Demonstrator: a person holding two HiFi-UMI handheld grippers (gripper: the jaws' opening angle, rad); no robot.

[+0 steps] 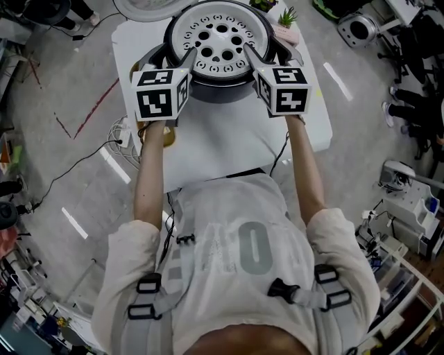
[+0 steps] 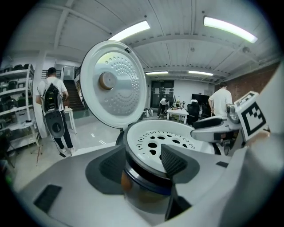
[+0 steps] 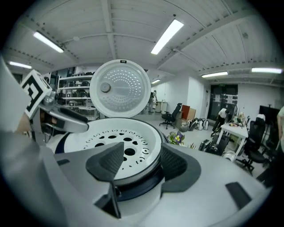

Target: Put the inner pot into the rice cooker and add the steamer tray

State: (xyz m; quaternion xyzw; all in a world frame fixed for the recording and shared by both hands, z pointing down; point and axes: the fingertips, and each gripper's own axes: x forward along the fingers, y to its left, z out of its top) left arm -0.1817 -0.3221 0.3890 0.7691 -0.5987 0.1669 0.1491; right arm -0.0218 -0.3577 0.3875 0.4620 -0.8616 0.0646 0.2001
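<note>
The white round plastic steamer tray is punched with big round holes in the middle and a ring of small slots near the edge. It sits level on top of the dark round rice cooker, filling the opening. It covers what is below, so the inner pot can't be made out.

Your left gripper is at the tray's left rim and your right gripper at its right rim. In the left gripper view the fingers stand apart, one over the tray and one outside the cooker wall, with the rim between them and no clear press on it. It's the same in the right gripper view: the fingers are spread, one over the tray and one outside, not clamped.

The cooker's white domed lid stands open and upright behind the tray, so the far side is blocked. The cooker sits at the far end of the white surface. There is bare top between it and you, and narrow strips left and right before the edges. A small green potted plant is just beside the cooker at far right, close to your right gripper.
</note>
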